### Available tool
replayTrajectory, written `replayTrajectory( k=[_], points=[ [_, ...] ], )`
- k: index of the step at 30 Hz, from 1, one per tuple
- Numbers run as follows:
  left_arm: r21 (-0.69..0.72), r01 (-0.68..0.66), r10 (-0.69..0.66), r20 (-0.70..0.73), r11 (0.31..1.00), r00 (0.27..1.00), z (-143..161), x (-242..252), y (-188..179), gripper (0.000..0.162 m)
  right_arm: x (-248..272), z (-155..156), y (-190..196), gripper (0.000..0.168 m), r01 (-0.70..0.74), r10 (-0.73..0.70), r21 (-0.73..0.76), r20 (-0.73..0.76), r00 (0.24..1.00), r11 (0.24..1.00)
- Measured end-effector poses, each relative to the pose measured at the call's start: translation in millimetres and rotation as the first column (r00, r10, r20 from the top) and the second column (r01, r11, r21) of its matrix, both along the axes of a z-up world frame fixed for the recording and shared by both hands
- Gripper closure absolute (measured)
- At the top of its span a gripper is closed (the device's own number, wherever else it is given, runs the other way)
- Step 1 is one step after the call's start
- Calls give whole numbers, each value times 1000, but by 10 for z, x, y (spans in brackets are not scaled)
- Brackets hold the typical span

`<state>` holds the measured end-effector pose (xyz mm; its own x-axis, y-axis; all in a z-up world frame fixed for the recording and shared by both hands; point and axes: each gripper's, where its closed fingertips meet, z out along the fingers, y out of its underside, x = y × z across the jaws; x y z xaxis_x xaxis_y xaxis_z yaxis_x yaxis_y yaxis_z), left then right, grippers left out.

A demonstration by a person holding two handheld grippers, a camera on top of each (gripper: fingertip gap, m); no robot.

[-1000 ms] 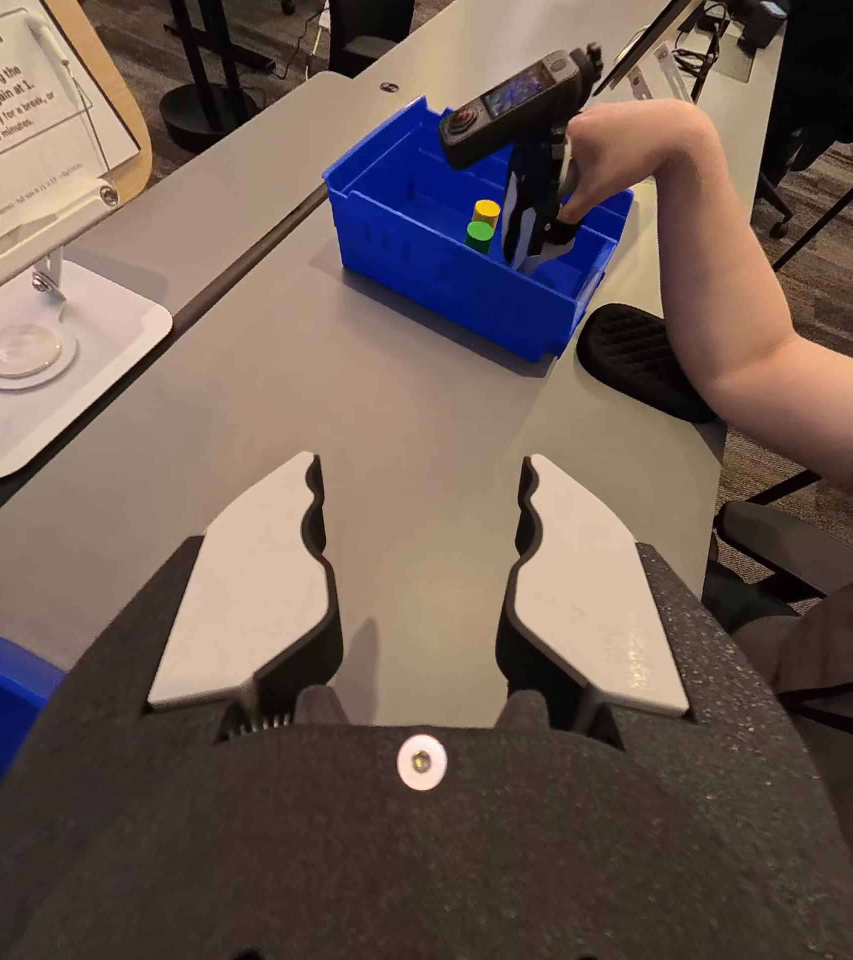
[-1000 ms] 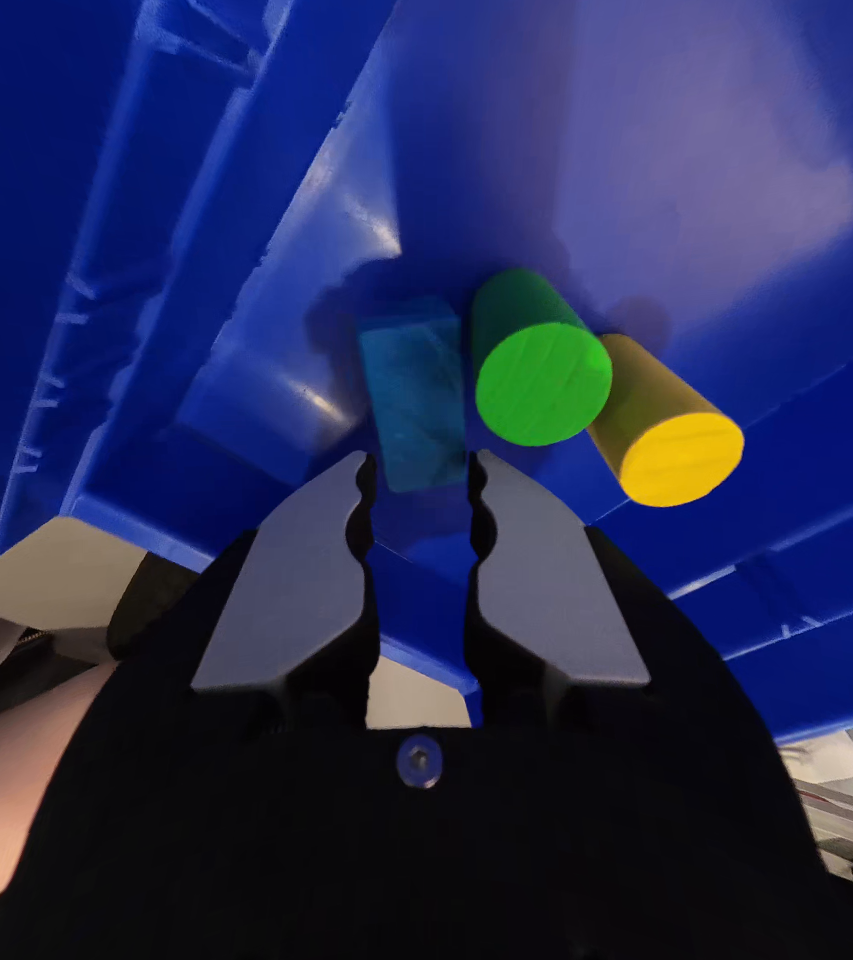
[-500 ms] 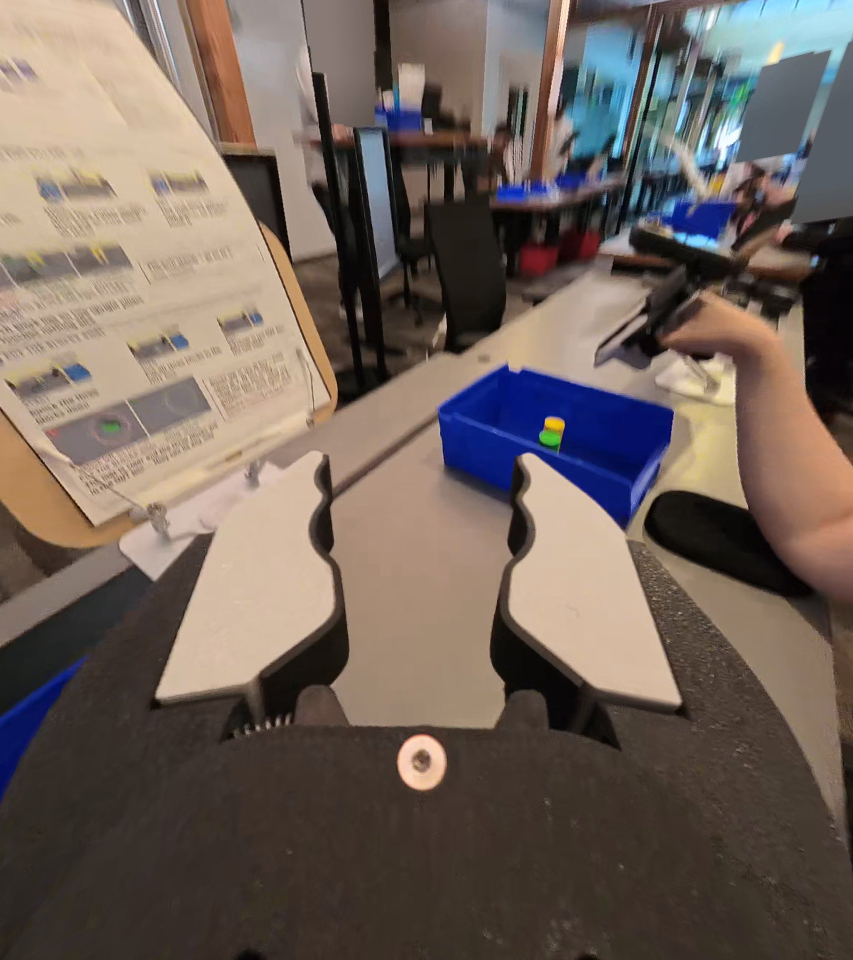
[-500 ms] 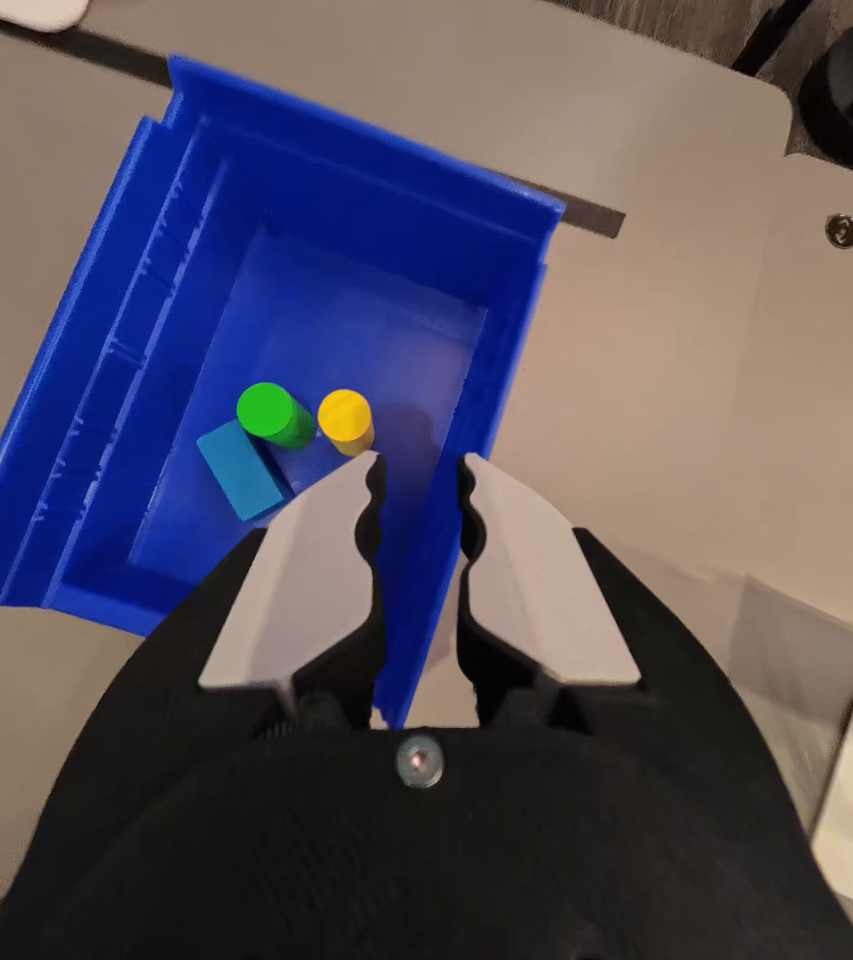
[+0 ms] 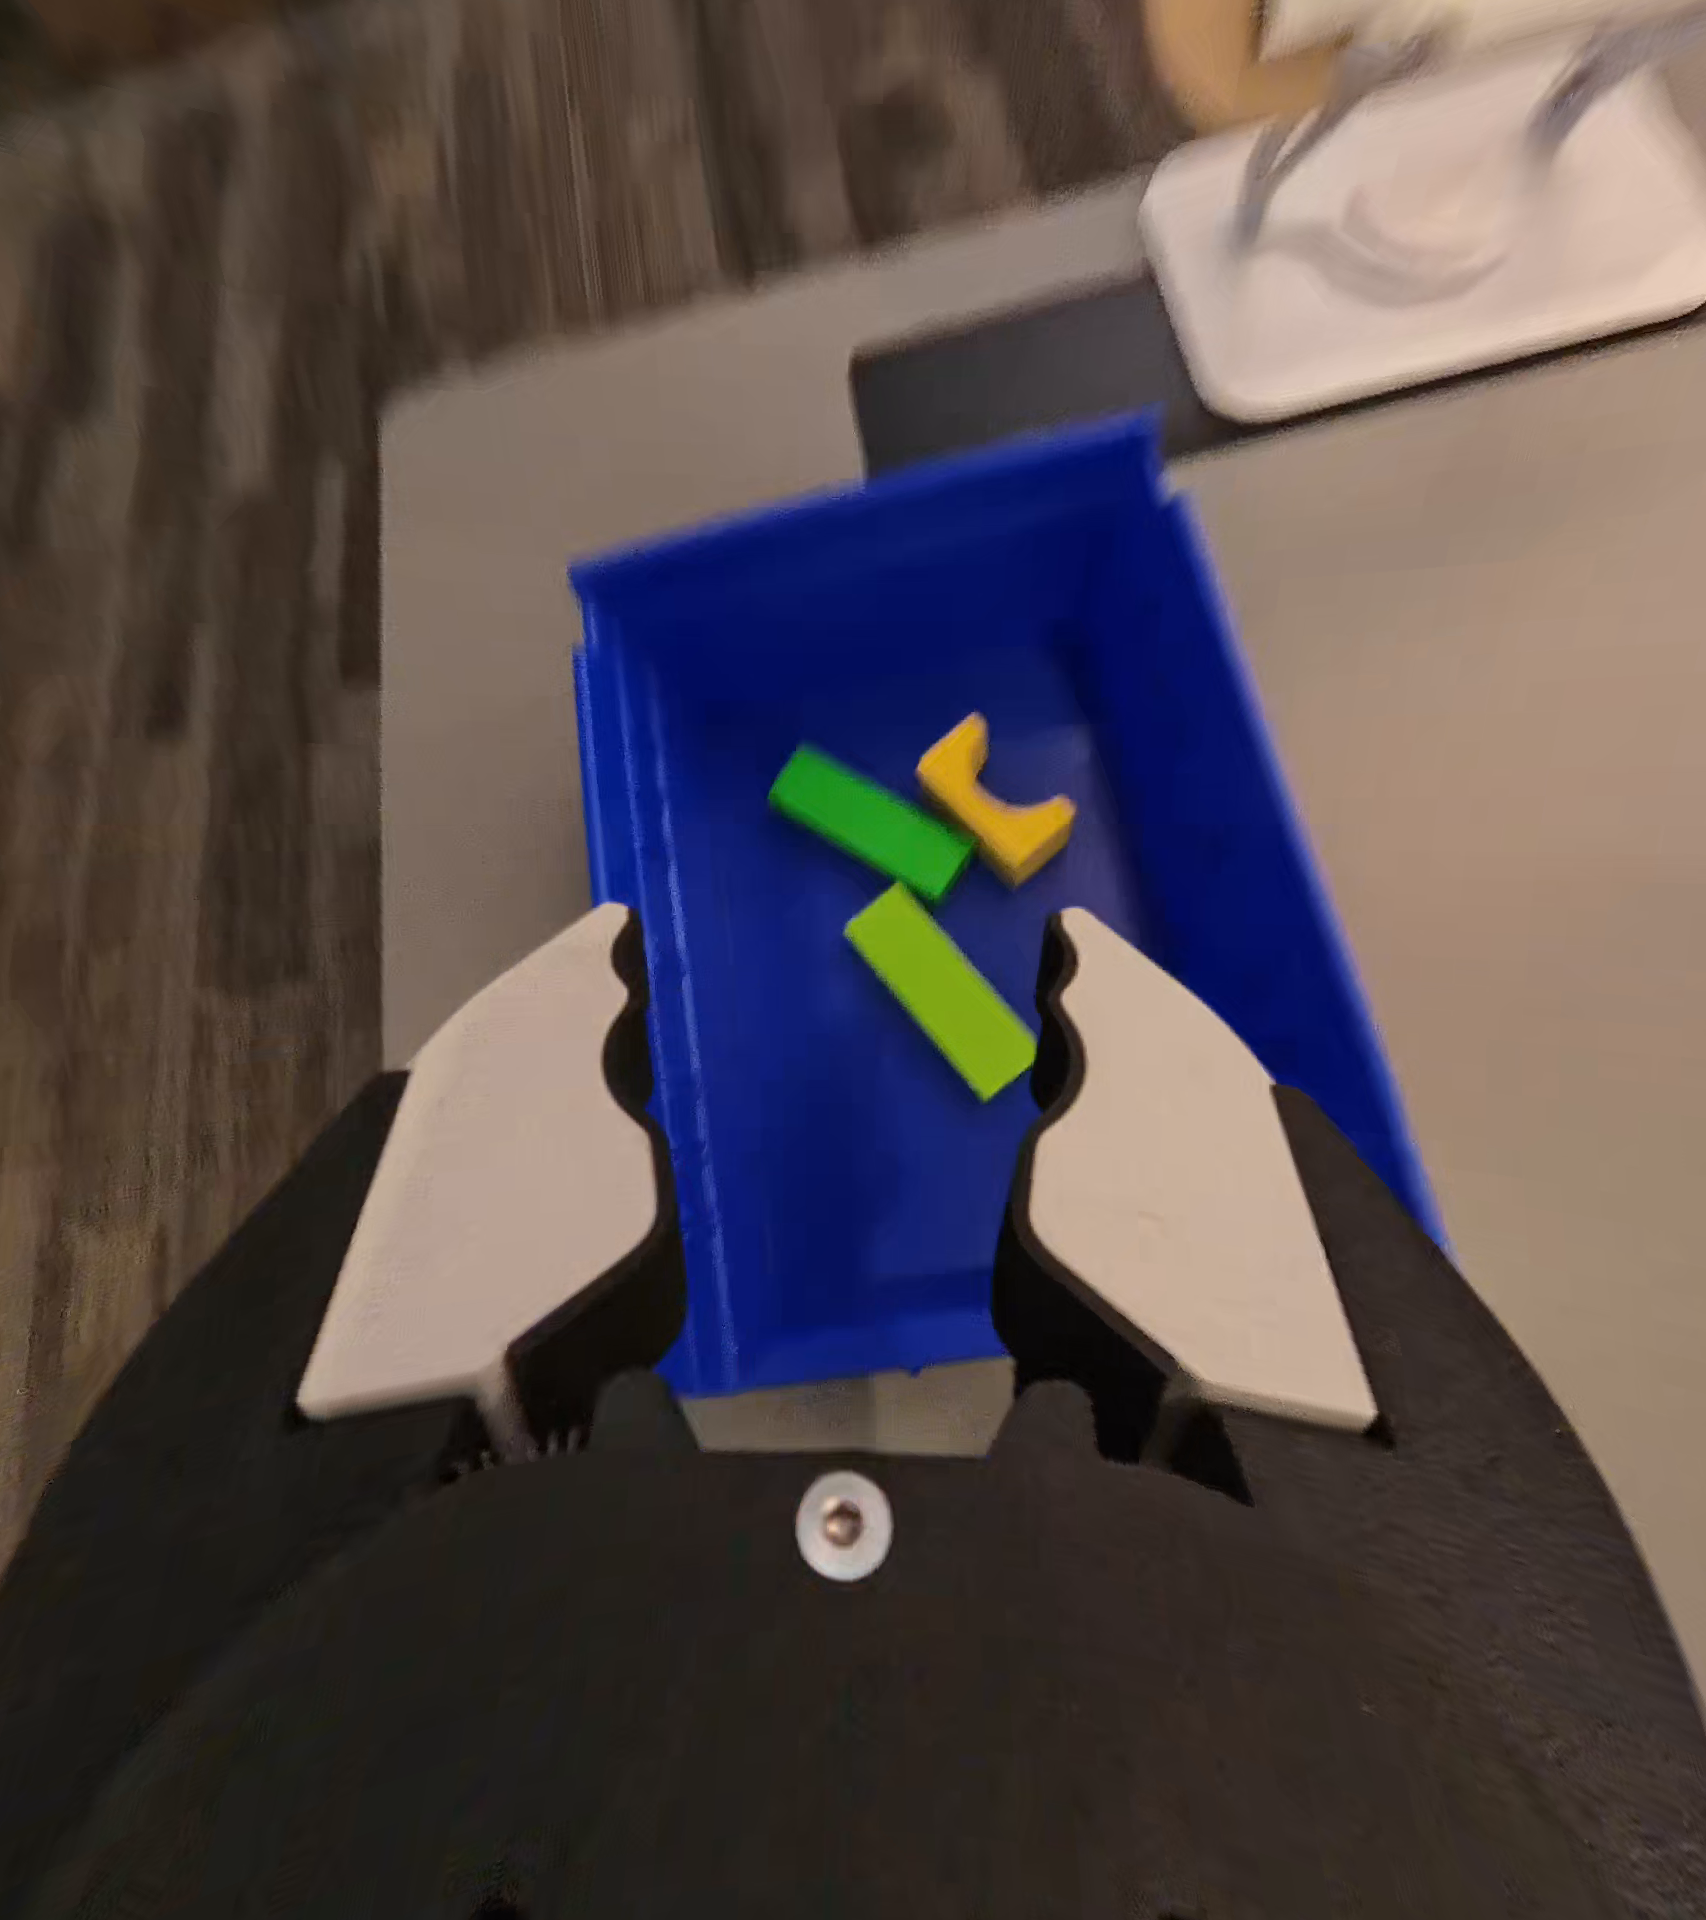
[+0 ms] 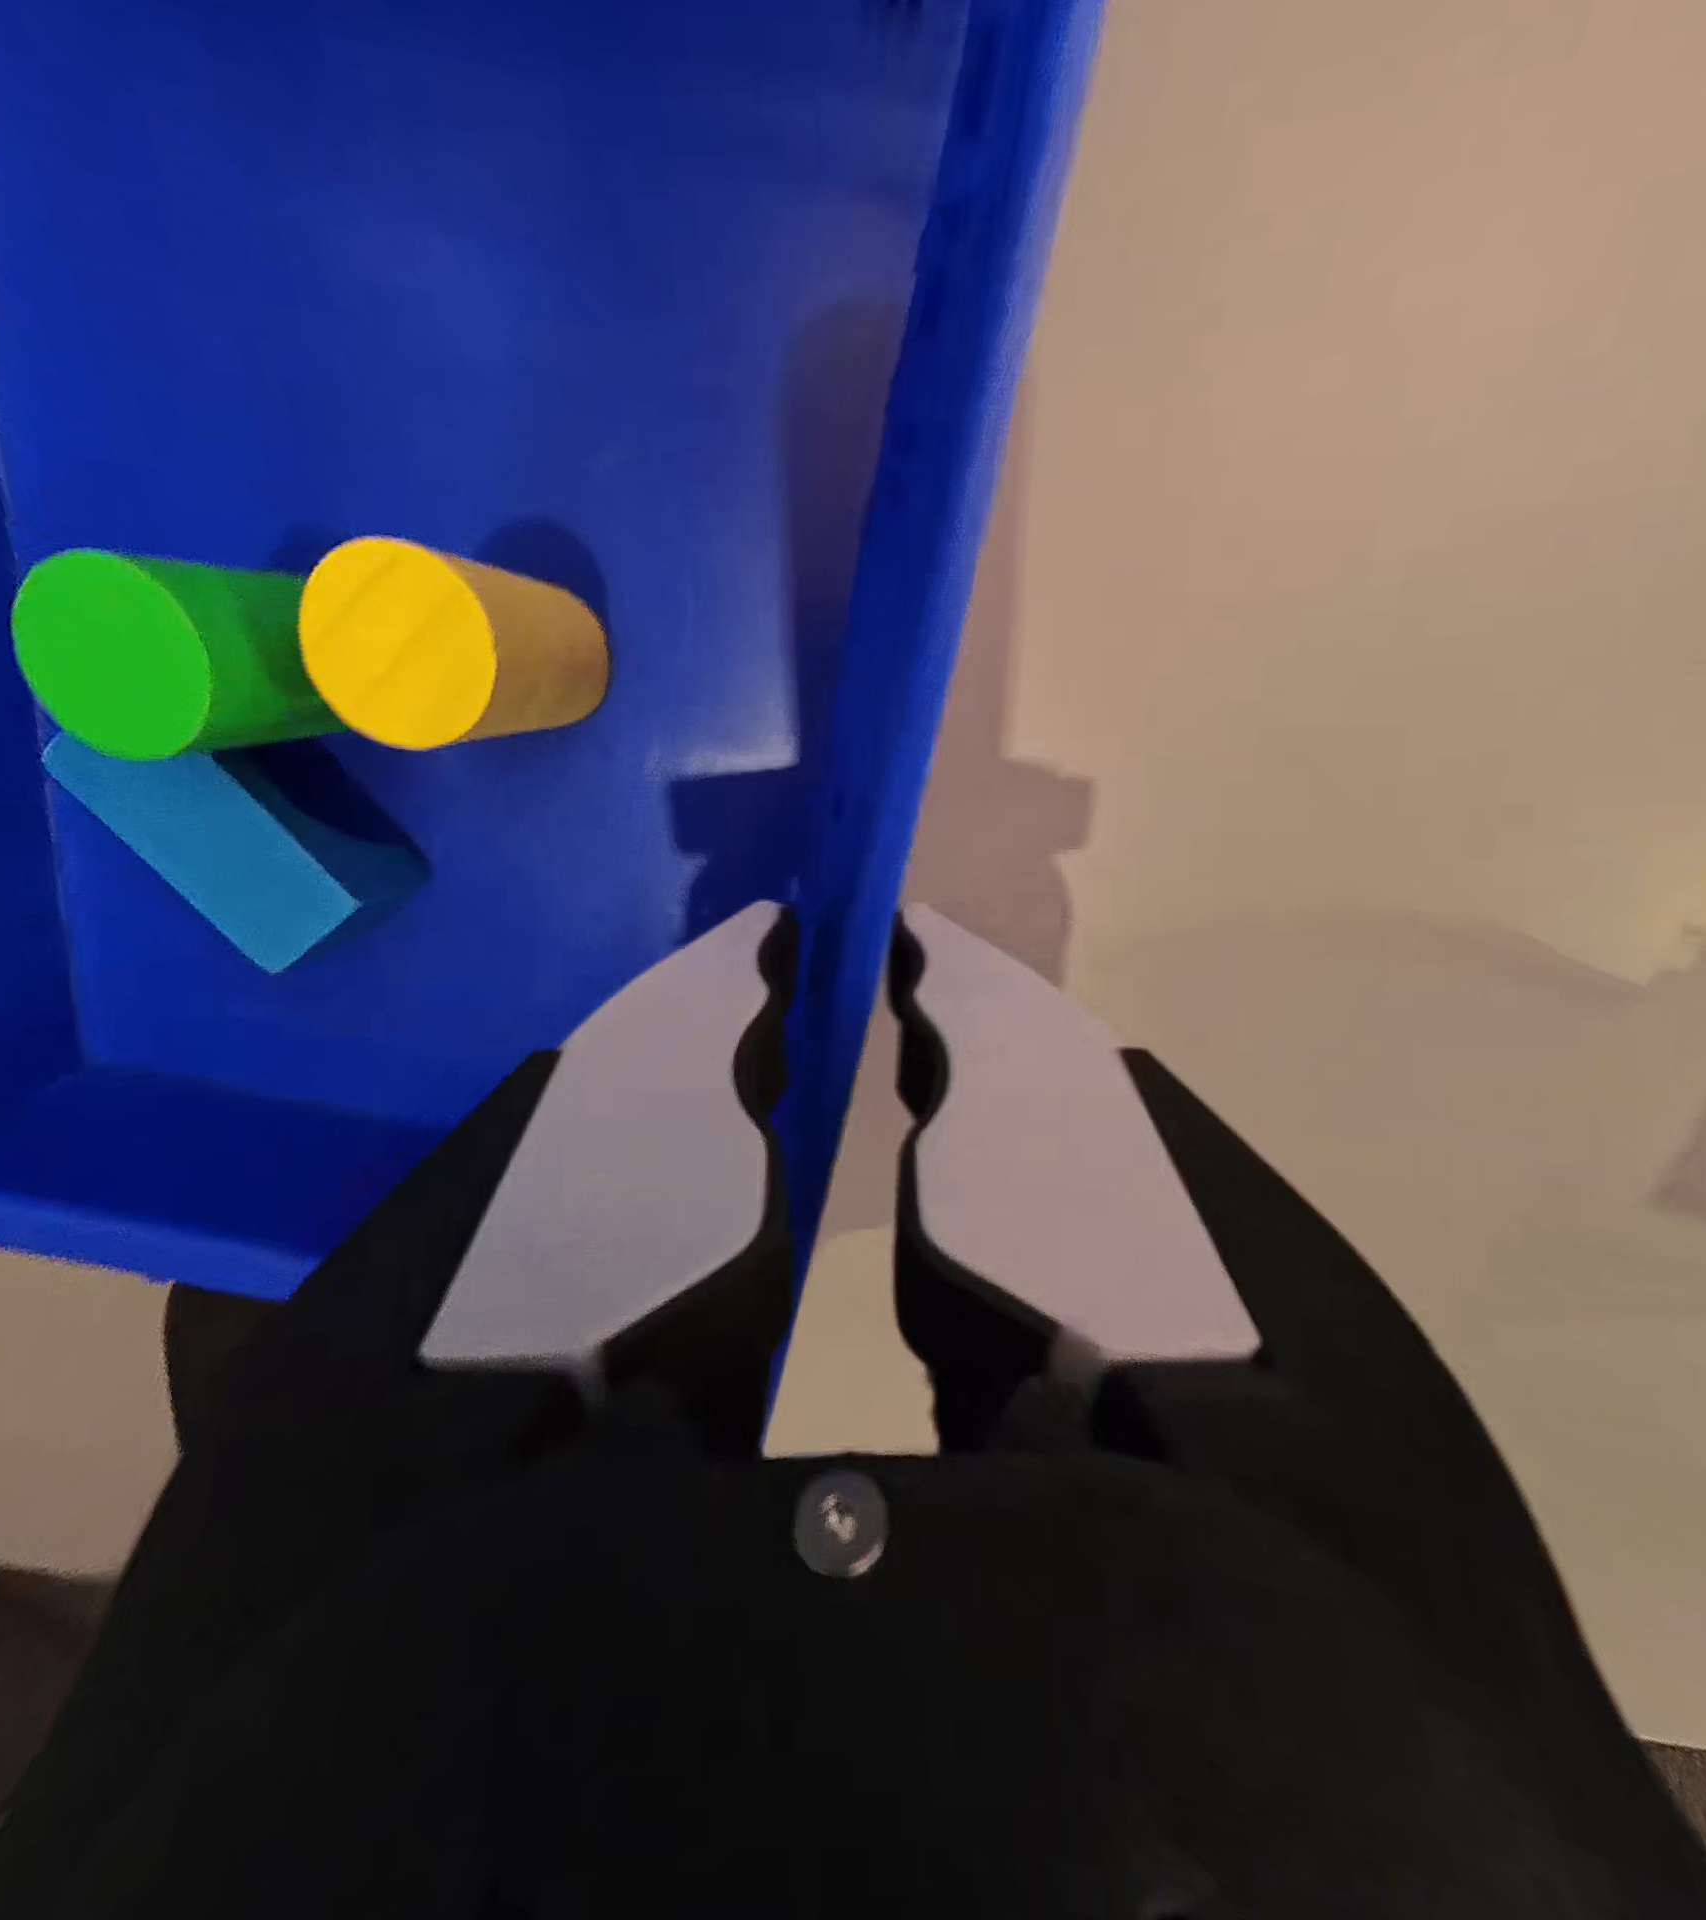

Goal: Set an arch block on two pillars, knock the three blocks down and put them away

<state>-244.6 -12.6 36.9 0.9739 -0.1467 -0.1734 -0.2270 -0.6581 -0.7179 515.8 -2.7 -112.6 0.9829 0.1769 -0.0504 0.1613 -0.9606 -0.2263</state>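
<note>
Our left gripper hung wide open above a blue bin on the desk, yellow arch block lying beside two green blocks inside, our right gripper narrowed astride another bin's wall, whether gripping it we could not tell, green cylinder, yellow cylinder and blue block within.

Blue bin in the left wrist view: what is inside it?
The blue bin holds a yellow arch block, dark green bar and light green bar. The open left gripper hides its near corners.

A grey table fills the left wrist view, a white stand base blurred at its far right corner. Dark patterned carpet spreads left, beyond the table's edge.
</note>
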Motion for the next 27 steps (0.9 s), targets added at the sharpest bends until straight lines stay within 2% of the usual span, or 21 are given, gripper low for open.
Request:
replayTrajectory(
  k=[1,4,7,9,14,17,19,20,24,27],
  points=[
    [-61,-13,12,-9,998,1000,-127,-134,13,93,-47,-29,-35,160,-14,14,-31,-20,1000,999],
    [-99,-125,116,-94,987,989,-316,-550,131,95,-56,-41,-45,160,5,-6,-50,-16,1000,999],
    [-240,-205,180,-123,949,976,-627,-803,57,79,-57,-43,-47,160,11,-11,-54,-3,1000,998],
    [-292,-244,206,-155,925,966,-783,-955,27,80,-60,-44,-51,160,12,-12,-56,5,1000,998],
    [-530,-224,252,-19,818,968,-1276,-968,-137,86,-65,-55,-52,159,11,-11,-67,6,1000,998],
    [-613,-218,291,21,759,956,-1460,-958,-212,107,-70,-57,-60,159,-1,2,-78,15,1000,997],
    [-684,-170,322,100,709,941,-1529,-834,-306,150,-95,-56,-81,159,-12,13,-91,9,1000,996],
    [-705,-146,328,130,695,936,-1546,-779,-320,154,-120,-55,-96,159,-16,16,-101,1,1000,995],
    [-710,-124,233,58,693,971,-1552,-718,-288,156,-312,-51,-124,160,-47,44,-142,-28,999,989],
    [-720,-51,159,82,692,984,-1547,-398,-216,155,-563,-50,-71,160,-58,54,-146,-37,998,988]
  ],
)
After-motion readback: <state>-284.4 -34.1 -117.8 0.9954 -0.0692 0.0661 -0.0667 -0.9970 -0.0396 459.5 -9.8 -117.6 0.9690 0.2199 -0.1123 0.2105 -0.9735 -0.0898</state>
